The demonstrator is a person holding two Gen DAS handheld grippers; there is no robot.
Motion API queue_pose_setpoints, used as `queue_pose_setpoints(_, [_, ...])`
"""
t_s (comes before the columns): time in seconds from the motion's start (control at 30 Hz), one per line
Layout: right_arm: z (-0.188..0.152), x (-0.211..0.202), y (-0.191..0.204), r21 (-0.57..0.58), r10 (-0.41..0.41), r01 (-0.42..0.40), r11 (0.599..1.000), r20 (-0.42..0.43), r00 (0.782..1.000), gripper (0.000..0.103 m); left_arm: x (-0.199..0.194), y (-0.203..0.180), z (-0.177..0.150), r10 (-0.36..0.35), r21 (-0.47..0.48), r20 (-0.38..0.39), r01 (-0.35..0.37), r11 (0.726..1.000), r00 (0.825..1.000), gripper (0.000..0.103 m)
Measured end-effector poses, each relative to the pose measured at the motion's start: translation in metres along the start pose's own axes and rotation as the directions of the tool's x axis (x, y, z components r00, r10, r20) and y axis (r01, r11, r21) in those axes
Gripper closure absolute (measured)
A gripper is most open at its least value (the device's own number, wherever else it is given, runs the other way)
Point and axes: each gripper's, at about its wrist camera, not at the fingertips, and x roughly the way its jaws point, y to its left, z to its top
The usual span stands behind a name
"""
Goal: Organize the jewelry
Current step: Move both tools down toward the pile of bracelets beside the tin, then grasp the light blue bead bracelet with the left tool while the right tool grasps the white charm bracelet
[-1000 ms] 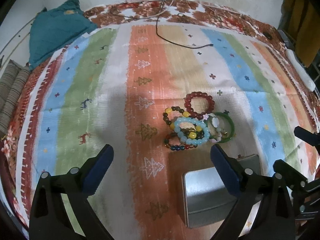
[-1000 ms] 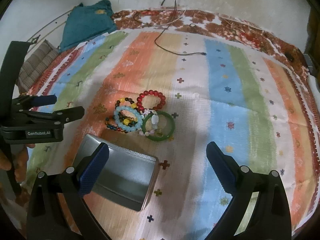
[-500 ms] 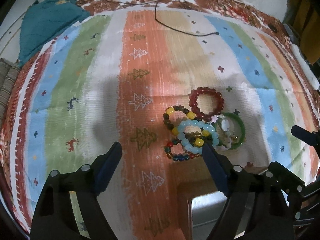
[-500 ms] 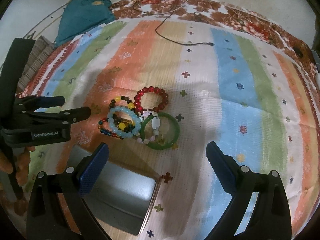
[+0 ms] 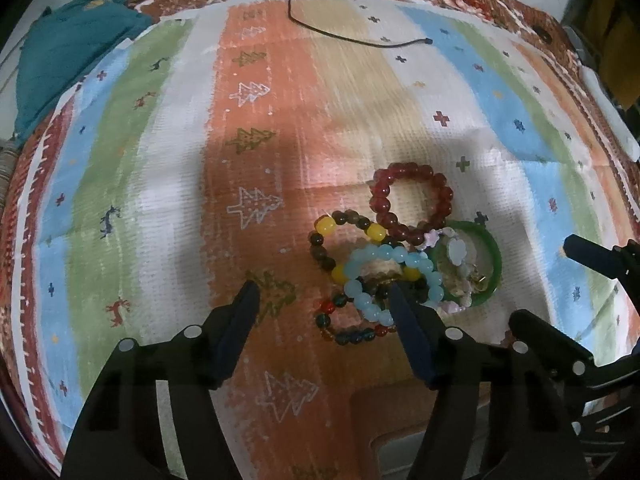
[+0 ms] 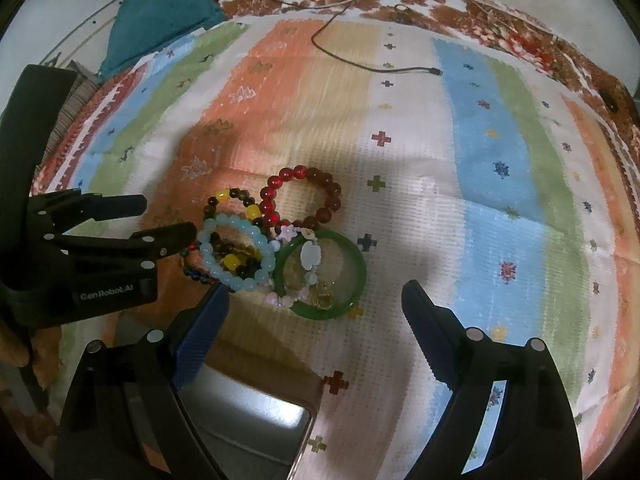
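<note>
Bracelets are lying in a tangled heap on a striped mat point(image 5: 360, 120), near its middle. A red bead bracelet point(image 5: 412, 202) is sitting at the far side of the heap. A brown-and-yellow bead bracelet point(image 5: 340, 240) is lying to its left, touching it. A pale blue bead bracelet point(image 5: 394, 280) is resting on top of the brown one. A dark multicoloured bead strand point(image 5: 348, 330) is showing at the near edge of the heap, partly under the blue one. A green bangle point(image 6: 320, 272) is lying on the right side, with a small pink-and-white charm bracelet point(image 6: 308, 256) draped across it.

Left gripper point(image 5: 324, 300) is hovering low over the heap, fingers spread wide and holding nothing; the right-hand fingertip point(image 5: 400, 304) is overlapping the blue beads in the left wrist view, though contact cannot be told. From the right wrist view the same gripper point(image 6: 168, 220) is reaching in from the left, its tips at the heap's left edge.

Right gripper point(image 6: 316, 304) is also spread wide and empty, framing the green bangle from the near side.

A metal tin point(image 6: 256, 420) is sitting just in front of the heap, beneath the right gripper's left finger. A black cable point(image 5: 352, 36) is trailing across the far part of the mat. A teal cloth point(image 5: 68, 56) is bunched at the far left corner.
</note>
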Motion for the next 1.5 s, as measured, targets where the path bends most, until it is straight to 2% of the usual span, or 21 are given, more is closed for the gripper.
queue_pose_setpoints(0.23, [0.005, 0.019, 0.000, 0.007, 0.010, -0.010, 1.000, -0.040, 0.999, 0.029, 0.011, 0.000, 0.005, -0.002, 0.003, -0.024, 0.002, 1.000, 1.000, 0.048])
queue_pose_setpoints(0.7, [0.012, 0.045, -0.002, 0.011, 0.009, -0.008, 1.000, -0.101, 0.995, 0.049, 0.028, 0.002, 0.010, 0.001, 0.018, -0.063, 0.000, 1.000, 0.998, 0.058])
queue_pose_setpoints(0.8, [0.014, 0.049, -0.001, 0.014, 0.016, -0.015, 1.000, -0.107, 0.994, 0.051, 0.029, 0.002, 0.010, -0.005, 0.020, -0.065, 0.006, 1.000, 0.998, 0.061])
queue_pose_setpoints(0.97, [0.017, 0.058, -0.002, 0.011, 0.010, -0.009, 1.000, -0.124, 0.992, 0.058, 0.030, 0.001, 0.009, -0.021, 0.025, -0.072, 0.022, 0.999, 0.997, 0.075])
queue_pose_setpoints(1.1, [0.019, 0.067, -0.002, 0.011, 0.016, -0.014, 1.000, -0.140, 0.990, 0.063, 0.034, -0.005, 0.007, -0.023, 0.045, -0.089, 0.027, 0.999, 0.996, 0.077])
queue_pose_setpoints(1.27, [0.021, 0.075, 0.000, 0.000, 0.017, -0.017, 1.000, -0.152, 0.988, 0.073, 0.034, -0.006, 0.007, -0.035, 0.036, -0.090, 0.038, 0.999, 0.995, 0.090])
queue_pose_setpoints(1.4, [0.021, 0.079, 0.000, -0.008, 0.014, -0.016, 1.000, -0.160, 0.987, 0.085, 0.037, -0.011, 0.010, -0.027, 0.049, -0.089, 0.031, 0.998, 0.996, 0.092])
queue_pose_setpoints(1.5, [0.020, 0.081, -0.001, -0.014, 0.012, -0.015, 1.000, -0.163, 0.987, 0.087, 0.037, -0.015, 0.011, -0.023, 0.049, -0.089, 0.028, 0.998, 0.996, 0.092])
